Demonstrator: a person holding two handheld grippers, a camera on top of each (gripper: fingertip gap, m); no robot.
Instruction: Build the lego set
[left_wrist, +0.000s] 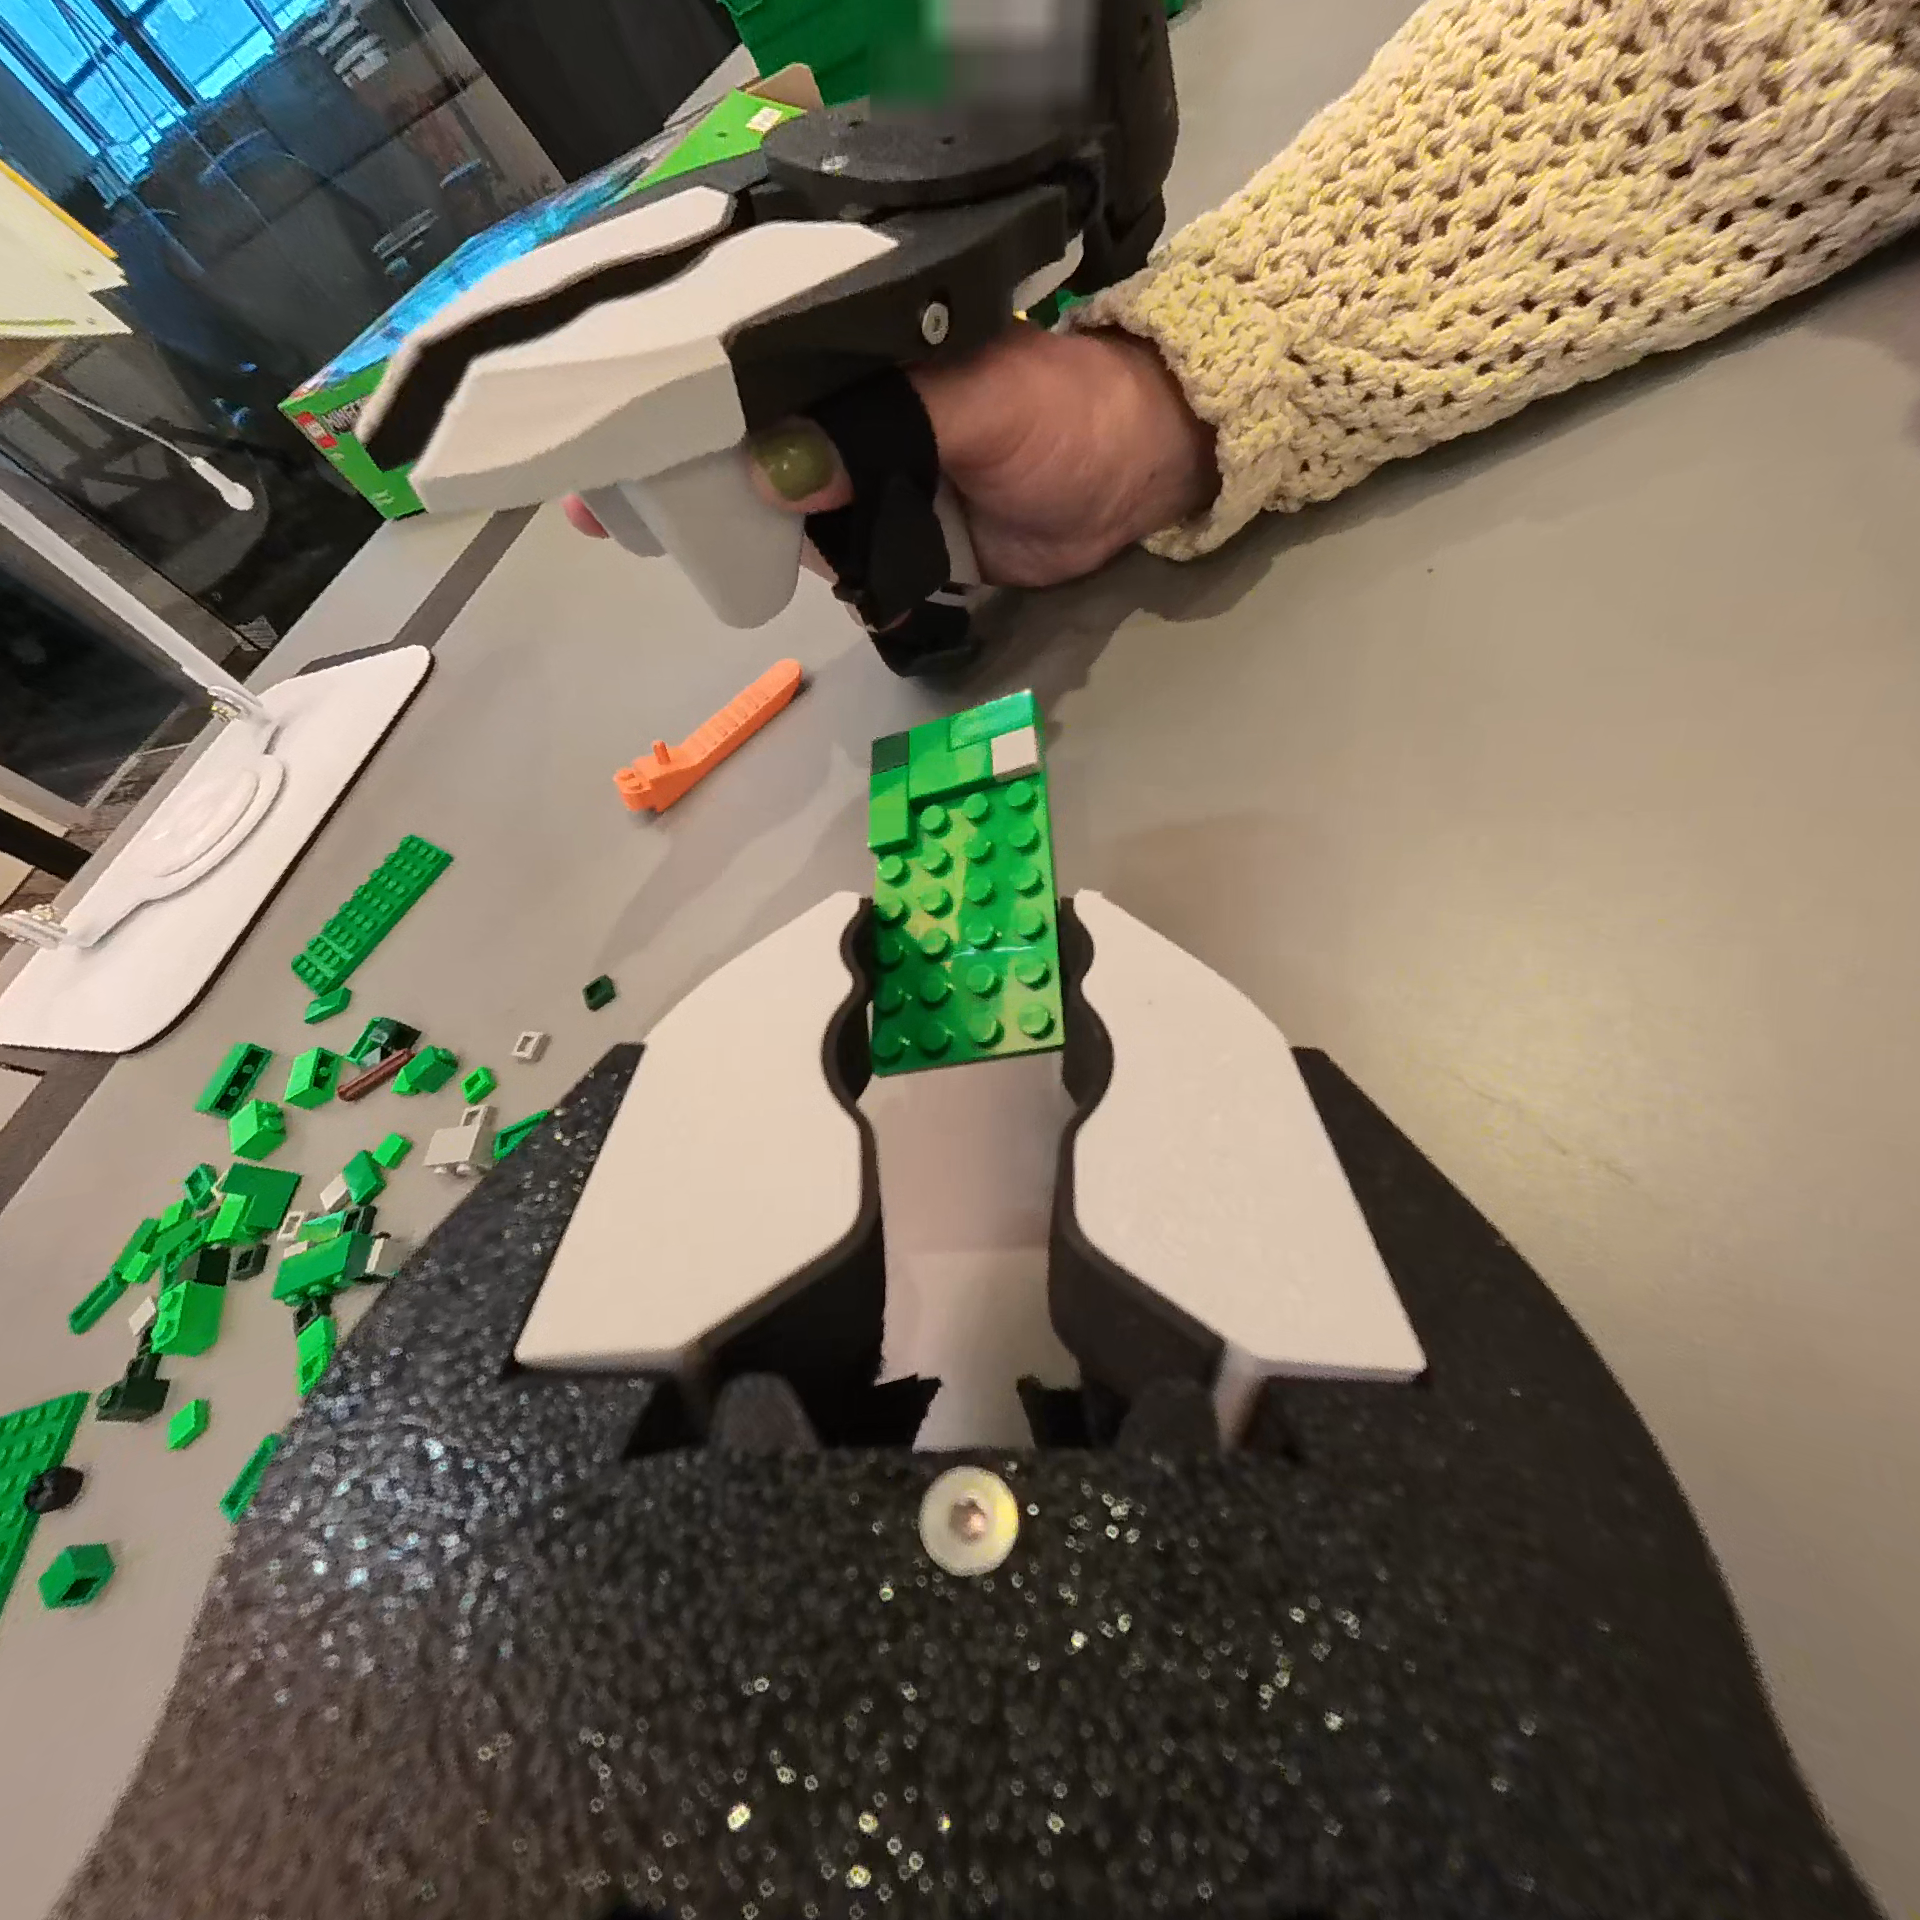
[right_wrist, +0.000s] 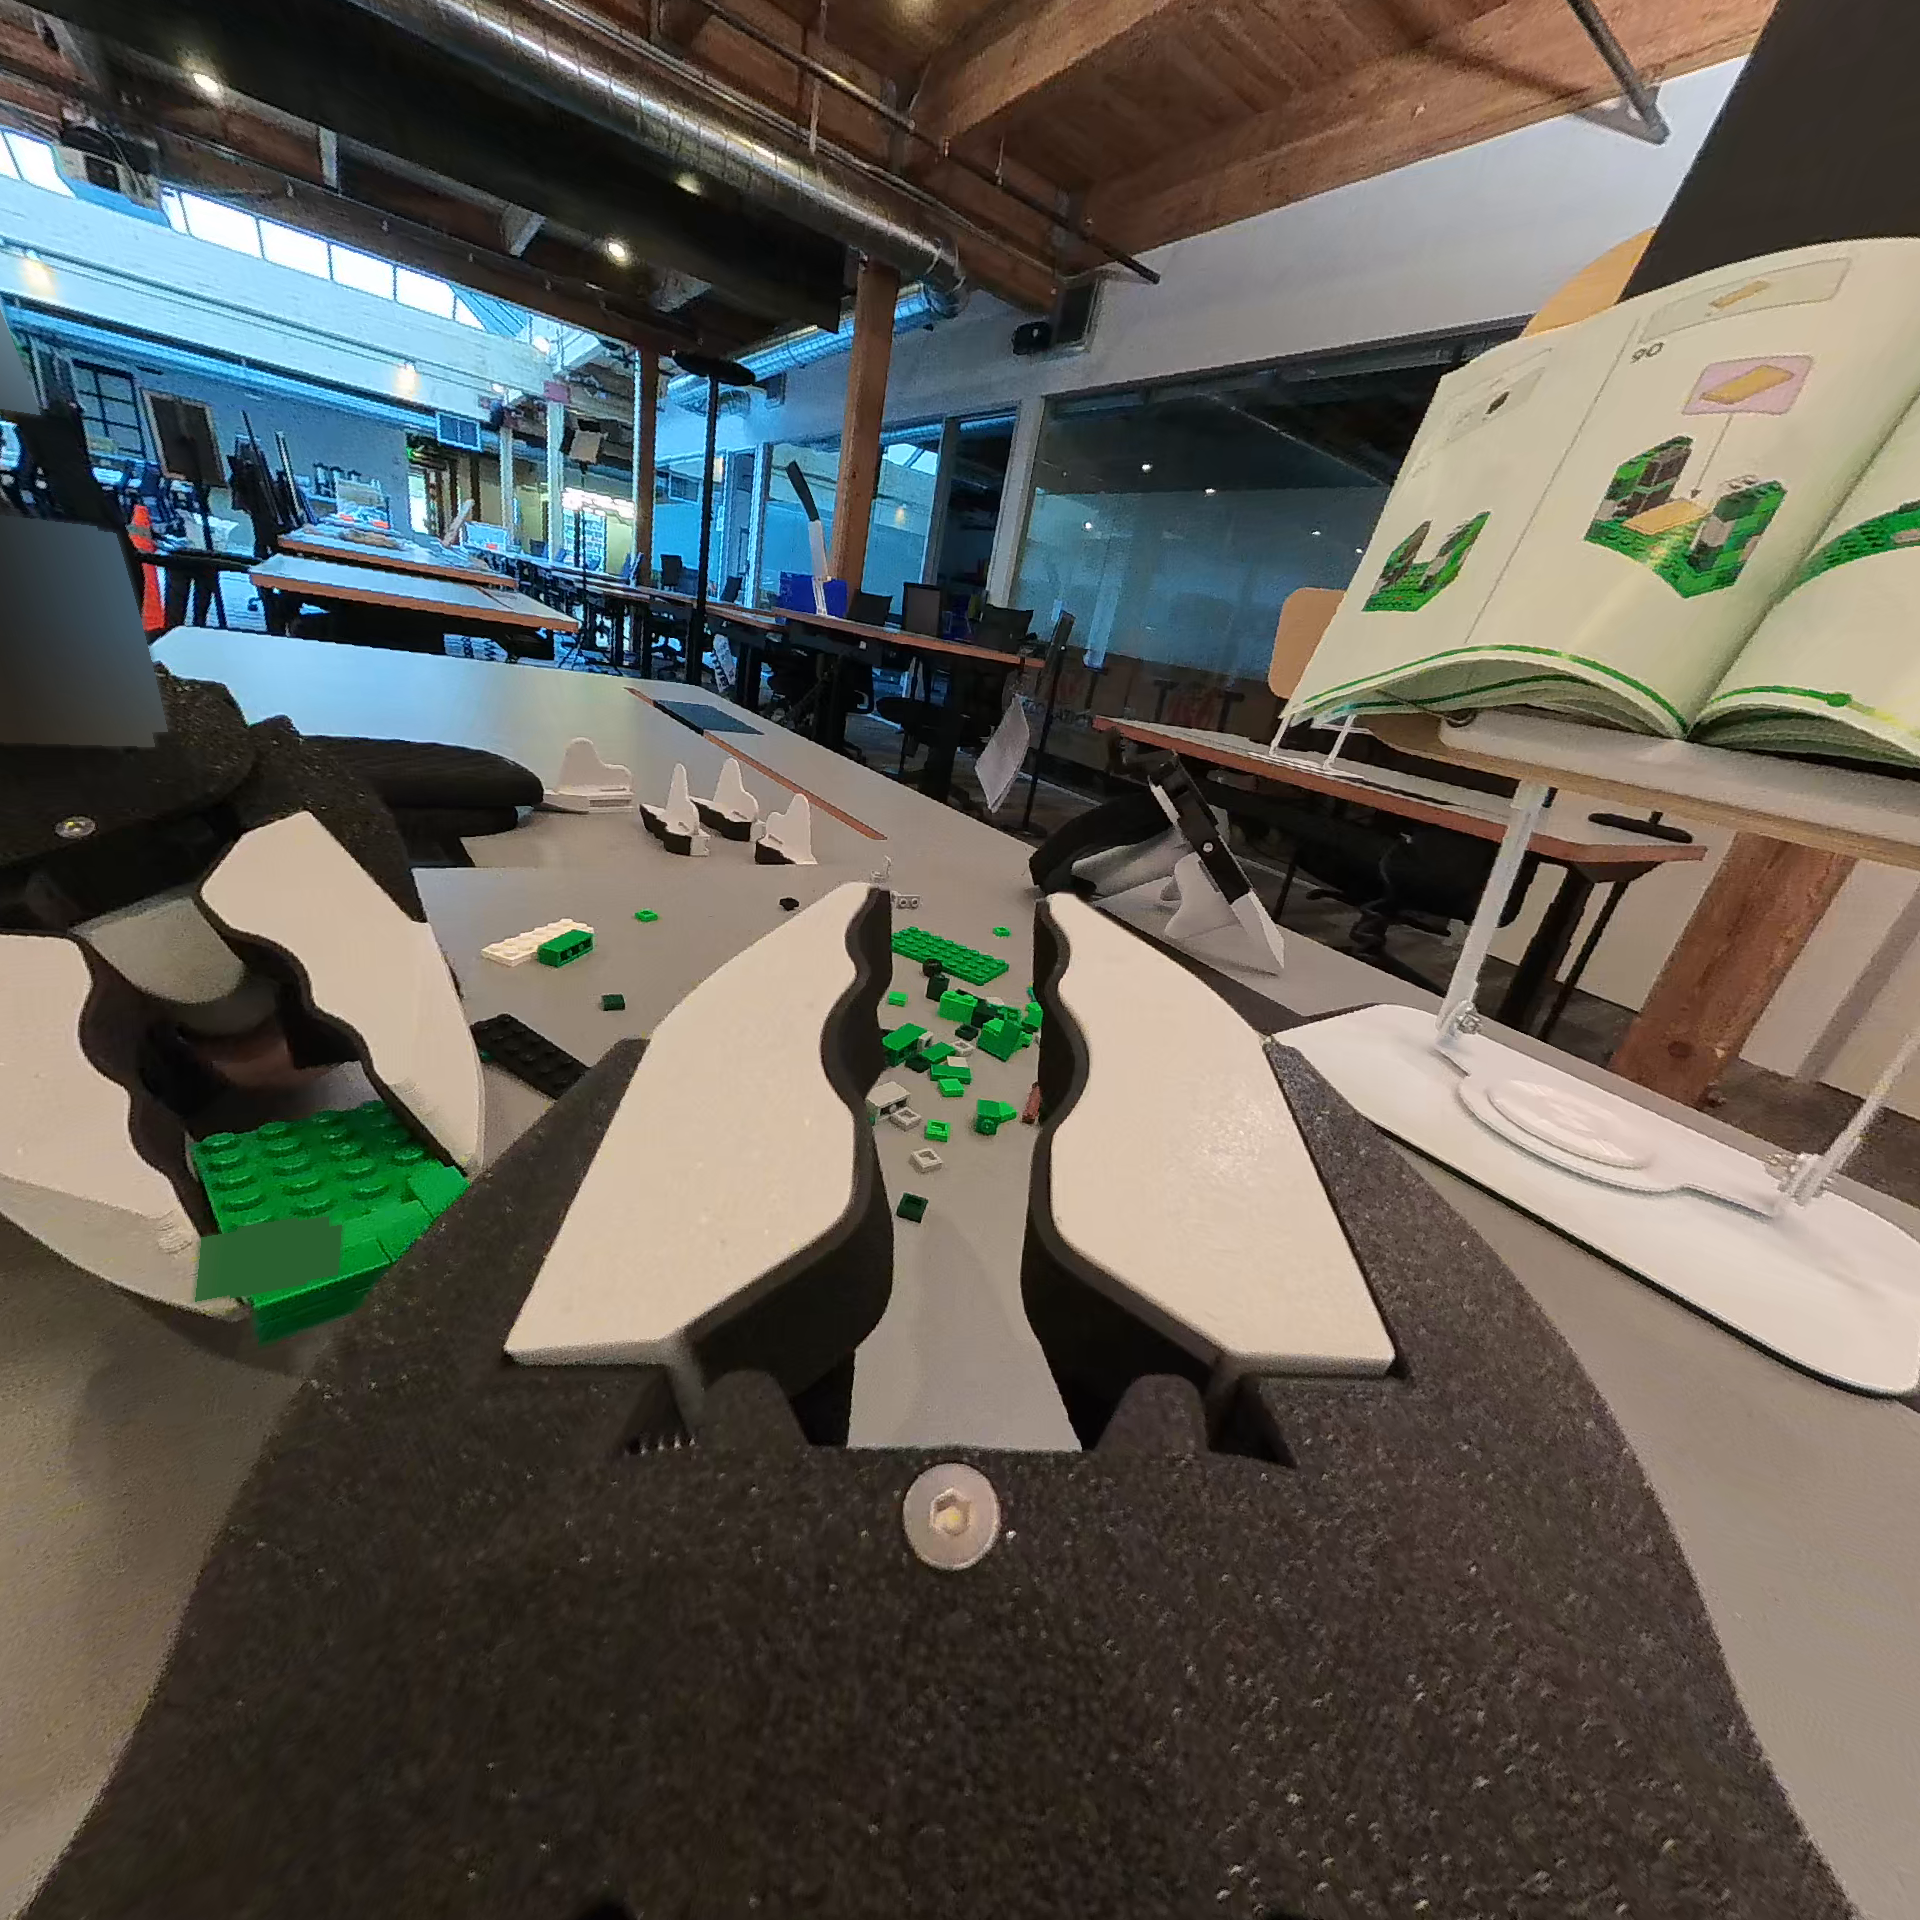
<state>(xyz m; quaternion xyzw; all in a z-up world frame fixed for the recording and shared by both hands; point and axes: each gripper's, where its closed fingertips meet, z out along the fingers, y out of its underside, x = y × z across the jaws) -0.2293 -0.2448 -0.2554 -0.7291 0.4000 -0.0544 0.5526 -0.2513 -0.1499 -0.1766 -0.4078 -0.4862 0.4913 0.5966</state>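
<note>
The left tool (left_wrist: 966, 997) holds the green plate (left_wrist: 964, 904) by its two long edges, at the near end, just over the grey table (left_wrist: 1455, 935). The far end of the plate, at 12 o'clock from the tool, carries some smooth green tiles and one grey tile. The rest is bare studs.

The right tool (right_wrist: 961, 997) holds nothing. Its fingers stand a little apart, a narrow gap, and through the gap I see the loose bricks (right_wrist: 956, 1049) on the table. In the left wrist view the right tool (left_wrist: 416, 436) hangs over the table at about 11 o'clock from the plate, well above it, with a hand (left_wrist: 1039, 478) around its grip. An orange separator (left_wrist: 707, 748) lies between the plate and the loose bricks at 9 o'clock. The manual (right_wrist: 1621, 499) stands open on a white stand (right_wrist: 1558, 1174) at 2 o'clock from the right tool.

I judge the plate to be light, stiff and hard, with smooth, slippery sides. A grip on the long edges seems correct, because it leaves the studs free. Since it is held only at one end, a push on the far end could tip it. The small bricks are also light and can slip or jump away, so a hold on two flat opposite sides looks best.
</note>
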